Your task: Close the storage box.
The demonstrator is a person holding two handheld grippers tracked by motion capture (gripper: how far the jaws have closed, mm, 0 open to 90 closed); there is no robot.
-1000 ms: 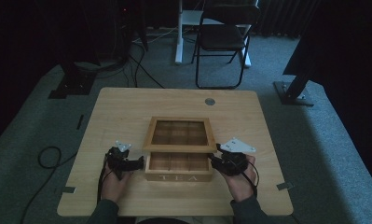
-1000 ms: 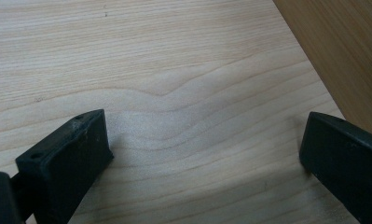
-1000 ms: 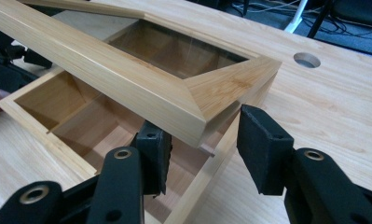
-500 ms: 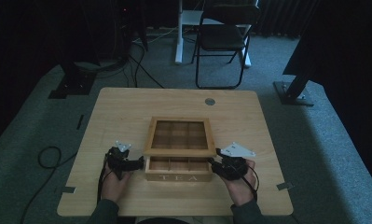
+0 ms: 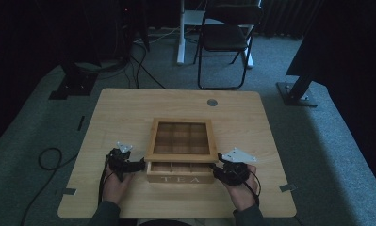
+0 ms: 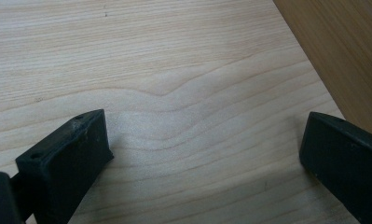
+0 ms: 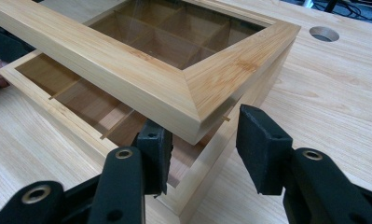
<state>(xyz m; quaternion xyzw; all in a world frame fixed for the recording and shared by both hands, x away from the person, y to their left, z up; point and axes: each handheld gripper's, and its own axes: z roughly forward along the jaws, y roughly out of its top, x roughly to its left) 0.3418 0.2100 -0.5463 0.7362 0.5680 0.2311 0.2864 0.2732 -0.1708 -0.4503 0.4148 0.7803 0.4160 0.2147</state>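
A wooden tea box (image 5: pixel 180 178) with "TEA" on its front stands at the near middle of the table (image 5: pixel 124 113). Its glass-paned lid (image 5: pixel 181 155) is tilted up at the front, showing the compartments (image 7: pixel 88 100) beneath. My right gripper (image 5: pixel 216 169) is at the box's front right corner, open. One of its jaws reaches under the lid corner (image 7: pixel 207 100) into the box, and the other stands outside the box wall. My left gripper (image 5: pixel 139 165) is open beside the box's left side, and between its jaws (image 6: pixel 204 154) is only bare tabletop.
A round cable hole (image 5: pixel 212 102) lies in the table behind the box. A folding chair (image 5: pixel 225 40) and stand bases sit on the floor beyond the far edge. A cable loop (image 5: pixel 49 157) lies on the floor at the left.
The front of the lid has lifted off the box, opening a gap. Both grippers stay at the box's front corners.
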